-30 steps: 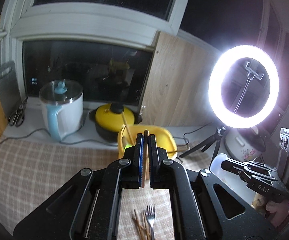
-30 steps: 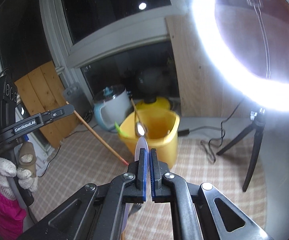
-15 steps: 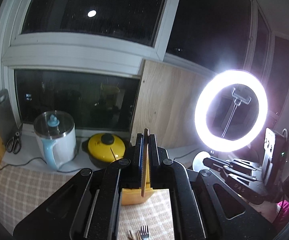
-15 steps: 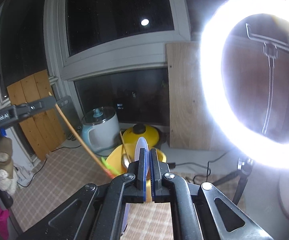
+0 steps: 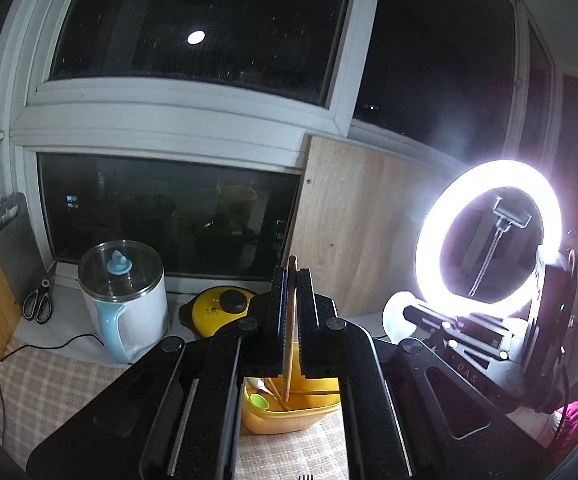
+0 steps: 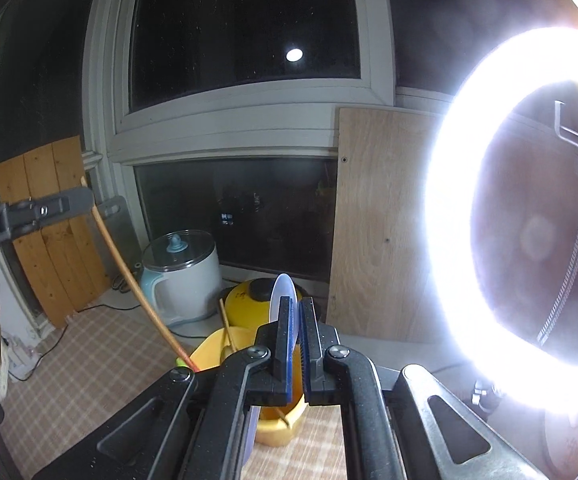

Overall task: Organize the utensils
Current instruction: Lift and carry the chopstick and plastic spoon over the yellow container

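Observation:
My left gripper [image 5: 292, 280] is shut on a wooden chopstick [image 5: 290, 336] whose lower end points down into the yellow container [image 5: 289, 416]. From the right wrist view the same chopstick [image 6: 137, 284] slants from the left gripper [image 6: 49, 210] down to the container's rim [image 6: 209, 350]. My right gripper [image 6: 297, 312] is shut on a white plastic spoon [image 6: 283, 292], held above the container. The container holds a green spoon [image 5: 260, 401] and other utensils.
A white kettle [image 5: 123, 300] and a yellow pot [image 5: 219, 308] stand behind the container by the window. Scissors [image 5: 39, 304] lie at the far left. A bright ring light [image 5: 489, 236] stands at the right. Fork tines [image 5: 307, 477] show on the checked cloth [image 5: 45, 376].
Both grippers have risen and tilted up. The chopstick's tip has come over the container's opening. The container has dropped lower in both views.

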### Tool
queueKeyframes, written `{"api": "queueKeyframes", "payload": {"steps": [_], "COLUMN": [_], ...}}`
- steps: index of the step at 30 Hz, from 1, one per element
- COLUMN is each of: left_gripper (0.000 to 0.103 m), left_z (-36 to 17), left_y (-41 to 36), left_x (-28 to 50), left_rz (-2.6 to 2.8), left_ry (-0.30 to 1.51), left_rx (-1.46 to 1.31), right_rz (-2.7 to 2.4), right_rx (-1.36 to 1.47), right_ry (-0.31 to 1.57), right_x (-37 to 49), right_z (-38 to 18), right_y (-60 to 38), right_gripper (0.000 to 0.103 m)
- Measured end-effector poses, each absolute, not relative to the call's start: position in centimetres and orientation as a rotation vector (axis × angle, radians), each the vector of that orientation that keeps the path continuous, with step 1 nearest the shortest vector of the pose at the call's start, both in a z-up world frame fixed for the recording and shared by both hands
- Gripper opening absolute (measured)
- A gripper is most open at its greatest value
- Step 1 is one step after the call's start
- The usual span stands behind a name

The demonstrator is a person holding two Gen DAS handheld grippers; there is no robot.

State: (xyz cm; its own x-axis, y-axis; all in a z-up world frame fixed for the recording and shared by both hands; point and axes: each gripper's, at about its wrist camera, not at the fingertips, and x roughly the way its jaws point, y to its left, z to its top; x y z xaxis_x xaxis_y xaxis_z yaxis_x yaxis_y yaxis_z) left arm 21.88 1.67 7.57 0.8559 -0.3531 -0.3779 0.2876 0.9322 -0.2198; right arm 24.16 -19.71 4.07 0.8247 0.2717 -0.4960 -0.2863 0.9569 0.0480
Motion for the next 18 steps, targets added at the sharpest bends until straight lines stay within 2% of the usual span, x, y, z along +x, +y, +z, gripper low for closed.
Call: {"api": "queueKeyframes", "payload": {"steps": [18], "left_gripper": [0.002], "left_z": [0.7], "left_y": [1.5], "left_x": [25.9], "left_rz": [-0.32], "left_ry": [0.596], "left_rx": [-0.176], "right_rz": [0.222], "right_rx": [-0.08], "right_ry": [0.55], "right_x": [31.3], "right_z": [0.3], "right_y": [-17.2], "right_gripper": [0.0]}}
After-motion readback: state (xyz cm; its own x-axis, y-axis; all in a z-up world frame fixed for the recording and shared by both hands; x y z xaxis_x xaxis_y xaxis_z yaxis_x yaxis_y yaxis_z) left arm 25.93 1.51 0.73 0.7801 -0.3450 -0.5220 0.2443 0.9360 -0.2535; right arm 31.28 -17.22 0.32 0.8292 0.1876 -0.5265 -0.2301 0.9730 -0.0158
